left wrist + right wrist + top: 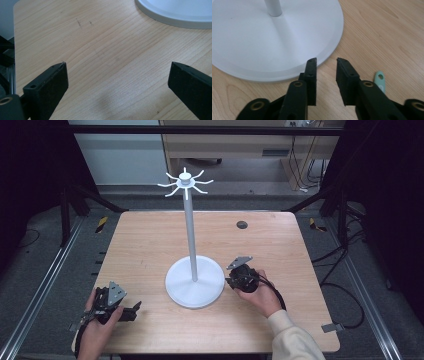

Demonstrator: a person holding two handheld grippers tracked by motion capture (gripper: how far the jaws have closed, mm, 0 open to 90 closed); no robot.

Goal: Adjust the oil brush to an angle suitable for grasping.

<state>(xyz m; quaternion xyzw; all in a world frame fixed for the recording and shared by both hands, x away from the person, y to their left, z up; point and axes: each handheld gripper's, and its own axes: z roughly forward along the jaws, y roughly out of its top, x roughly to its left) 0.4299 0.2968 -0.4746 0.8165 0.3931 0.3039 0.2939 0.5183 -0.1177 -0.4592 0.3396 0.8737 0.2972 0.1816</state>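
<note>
In the high view, a white stand [194, 281] with a round base, a tall pole and a ring of hooks at the top sits upright near the middle of the wooden table [150, 240]. The left gripper [134, 309] rests on the table at the near left corner, well apart from the base, and points toward it. The right gripper [229, 281] lies just beside the base's right edge, held in the person's hand [262, 296].

In the left gripper view, the left gripper [117, 75] has its jaws spread wide over bare wood, and the rim of the stand [175, 15] shows at the upper right.

In the right gripper view, the right gripper [326, 60] has its jaws slightly parted with nothing between them, their tips at the edge of the stand [274, 40]. A small pale green tag [380, 79] lies on the wood to their right.
</note>
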